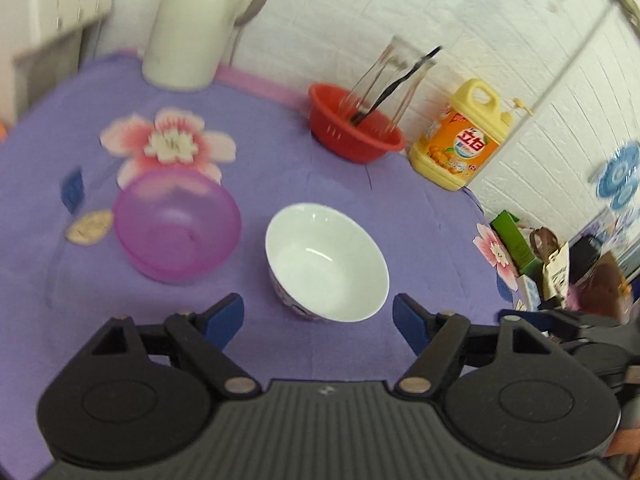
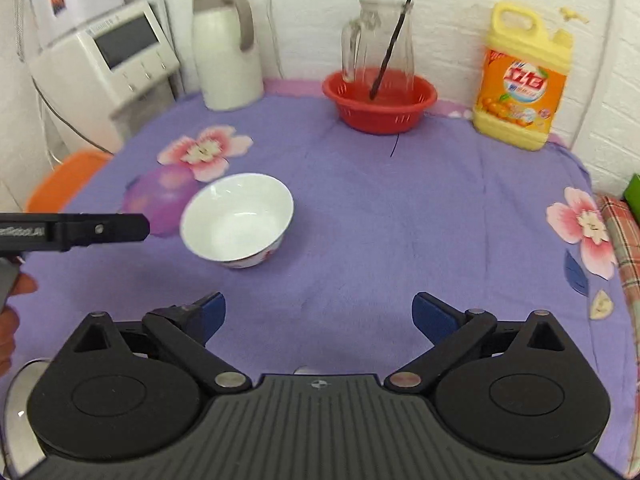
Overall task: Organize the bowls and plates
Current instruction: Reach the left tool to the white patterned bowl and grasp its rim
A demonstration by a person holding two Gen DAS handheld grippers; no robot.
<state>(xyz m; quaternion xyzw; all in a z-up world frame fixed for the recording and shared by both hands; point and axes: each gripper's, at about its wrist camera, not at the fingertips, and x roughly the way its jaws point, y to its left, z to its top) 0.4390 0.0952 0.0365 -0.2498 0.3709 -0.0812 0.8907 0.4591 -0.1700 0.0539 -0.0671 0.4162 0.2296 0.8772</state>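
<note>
Left hand-held gripper (image 1: pixel 318 314): sits low in the left wrist view, angled down at the desk; its blue-padded jaws stand well apart with nothing between them, the white bowl just beyond the tips. In the right wrist view its black body enters from the left edge at mid height, with part of a person's hand (image 2: pixel 10 320) below it.
Right hand-held gripper (image 2: pixel 319 314): low centre of its own view, tilted down at the cloth; jaws spread wide and empty, only cloth between the pads.
White bowl (image 1: pixel 326 262): upright on the desk, centre of the left wrist view, empty, with a patterned outside; left of centre in the right wrist view.
Purple bowl (image 1: pixel 176 226): translucent, just left of the white bowl, close but apart from it.
Writing: the yellow detergent bottle (image 2: pixel 520 80), upper right, has an orange label with red and white characters too blurred to read.
Desk (image 2: pixel 400 220): covered in a purple cloth with pink flower prints.
Back of desk: a red colander (image 2: pixel 380 102) holding a clear glass jug (image 2: pixel 378 40) with a dark stick in it; a white thermos jug (image 2: pixel 228 48) to its left.
Room: white brick-pattern wall behind; a white appliance with a dark screen (image 2: pixel 108 60) at upper left.
</note>
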